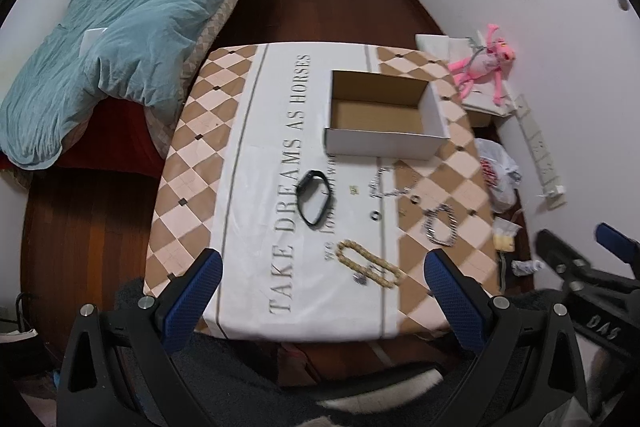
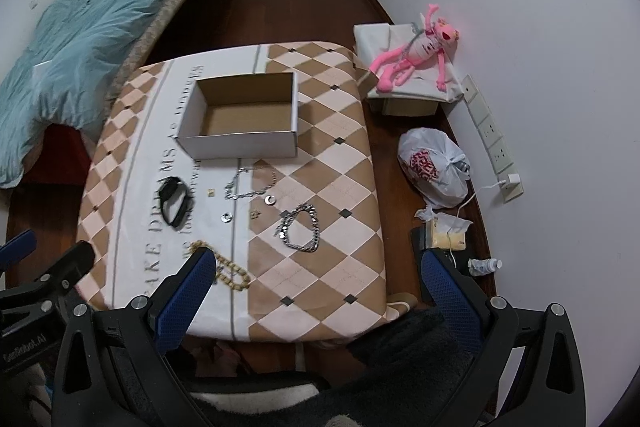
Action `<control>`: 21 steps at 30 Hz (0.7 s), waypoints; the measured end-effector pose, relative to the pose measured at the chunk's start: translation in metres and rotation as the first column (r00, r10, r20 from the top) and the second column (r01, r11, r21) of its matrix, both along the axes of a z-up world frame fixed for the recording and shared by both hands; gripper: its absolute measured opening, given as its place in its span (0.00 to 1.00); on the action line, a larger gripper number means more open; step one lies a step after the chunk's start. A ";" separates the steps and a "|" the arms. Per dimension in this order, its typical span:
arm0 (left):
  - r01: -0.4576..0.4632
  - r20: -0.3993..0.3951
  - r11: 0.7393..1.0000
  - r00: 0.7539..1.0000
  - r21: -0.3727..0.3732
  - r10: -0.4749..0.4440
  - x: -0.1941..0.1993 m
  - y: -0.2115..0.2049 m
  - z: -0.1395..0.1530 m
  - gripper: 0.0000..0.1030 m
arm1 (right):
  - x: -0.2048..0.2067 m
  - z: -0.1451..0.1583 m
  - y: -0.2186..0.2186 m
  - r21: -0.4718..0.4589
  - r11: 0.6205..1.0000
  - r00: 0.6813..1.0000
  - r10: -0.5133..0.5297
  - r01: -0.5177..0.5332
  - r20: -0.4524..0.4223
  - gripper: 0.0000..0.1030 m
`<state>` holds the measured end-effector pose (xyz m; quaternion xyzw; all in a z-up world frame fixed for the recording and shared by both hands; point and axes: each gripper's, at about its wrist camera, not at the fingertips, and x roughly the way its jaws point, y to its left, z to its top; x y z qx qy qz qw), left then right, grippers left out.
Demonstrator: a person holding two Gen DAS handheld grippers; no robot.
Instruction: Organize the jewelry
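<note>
Left wrist view shows my left gripper [image 1: 322, 273] held above the near edge of the small table draped in a brown-and-cream diamond-patterned cloth [image 1: 188, 131], blue-padded fingers spread wide with nothing between them. Just ahead of those fingers lies the chunky gold chain bracelet [image 1: 368, 263]; further ahead sits the black band bracelet [image 1: 314, 198], and beyond it the open white cardboard box with a brown inside [image 1: 384, 115]. Ahead and to the right lie the thin silver necklace [image 1: 390, 183] and the heavy silver chain bracelet [image 1: 441, 225]. My right gripper [image 2: 320, 275] hovers over the near edge too, fingers equally parted and empty, the silver chain bracelet just ahead of it. Off to its right, a pink plush toy [image 2: 416, 55] rests on a white-wrapped box.
</note>
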<state>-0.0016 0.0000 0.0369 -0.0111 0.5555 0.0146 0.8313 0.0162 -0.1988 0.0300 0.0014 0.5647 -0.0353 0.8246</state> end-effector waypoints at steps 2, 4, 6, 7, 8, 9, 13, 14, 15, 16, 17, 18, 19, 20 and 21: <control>-0.014 0.004 0.999 1.000 0.040 0.014 0.009 0.002 -0.012 1.00 | 0.011 -0.014 -0.005 -0.003 1.000 0.999 -0.028 0.028 -0.021 1.00; -0.024 -0.016 0.997 1.000 0.071 0.025 0.021 0.004 -0.028 1.00 | 0.020 -0.037 -0.010 -0.011 0.998 0.998 -0.055 0.054 -0.043 1.00; -0.031 -0.032 0.995 0.999 0.091 0.034 0.033 0.005 -0.041 1.00 | 0.032 -0.061 -0.015 -0.011 0.997 0.995 -0.071 0.070 -0.076 1.00; -0.031 -0.051 0.995 0.998 0.100 0.037 0.039 0.005 -0.048 1.00 | 0.038 -0.077 -0.019 -0.012 0.997 0.992 -0.081 0.080 -0.094 1.00; -0.028 -0.066 0.995 0.997 0.098 0.035 0.044 0.006 -0.057 1.00 | 0.044 -0.087 -0.020 -0.017 0.996 0.990 -0.087 0.085 -0.112 1.00; -0.027 -0.077 0.994 0.996 0.109 0.035 0.050 0.006 -0.065 1.00 | 0.049 -0.101 -0.022 -0.019 0.996 0.987 -0.090 0.089 -0.134 1.00; -0.016 -0.125 0.990 0.992 0.140 0.034 0.064 0.013 -0.102 1.00 | 0.063 -0.151 -0.029 -0.005 0.993 0.970 -0.119 0.121 -0.210 1.00; -0.014 -0.137 0.990 0.990 0.140 0.034 0.068 0.014 -0.110 1.00 | 0.065 -0.160 -0.031 -0.003 0.991 0.967 -0.128 0.130 -0.219 0.97; -0.013 -0.146 0.990 0.989 0.138 0.033 0.070 0.016 -0.120 1.00 | 0.066 -0.170 -0.031 -0.003 0.991 0.965 -0.130 0.133 -0.228 0.94; -0.013 -0.155 0.989 0.987 0.145 0.036 0.073 0.017 -0.127 1.00 | 0.068 -0.179 -0.030 -0.004 0.991 0.961 -0.131 0.134 -0.242 0.93; -0.012 -0.165 0.989 0.986 0.149 0.037 0.075 0.018 -0.133 1.00 | 0.070 -0.188 -0.030 -0.005 0.991 0.958 -0.134 0.137 -0.255 0.89; -0.008 -0.174 0.990 0.984 0.141 0.032 0.078 0.018 -0.139 1.00 | 0.071 -0.196 -0.029 -0.004 0.990 0.954 -0.135 0.139 -0.267 0.85; -0.003 -0.181 0.991 0.983 0.134 0.028 0.079 0.018 -0.144 1.00 | 0.072 -0.202 -0.029 -0.006 0.990 0.951 -0.137 0.141 -0.278 0.84; 0.002 -0.190 0.991 0.981 0.133 0.024 0.081 0.018 -0.149 0.99 | 0.073 -0.207 -0.029 -0.012 0.990 0.948 -0.140 0.142 -0.285 0.83; 0.009 -0.201 0.992 0.979 0.129 0.017 0.082 0.018 -0.154 0.99 | 0.074 -0.211 -0.028 -0.016 0.989 0.947 -0.142 0.144 -0.289 0.82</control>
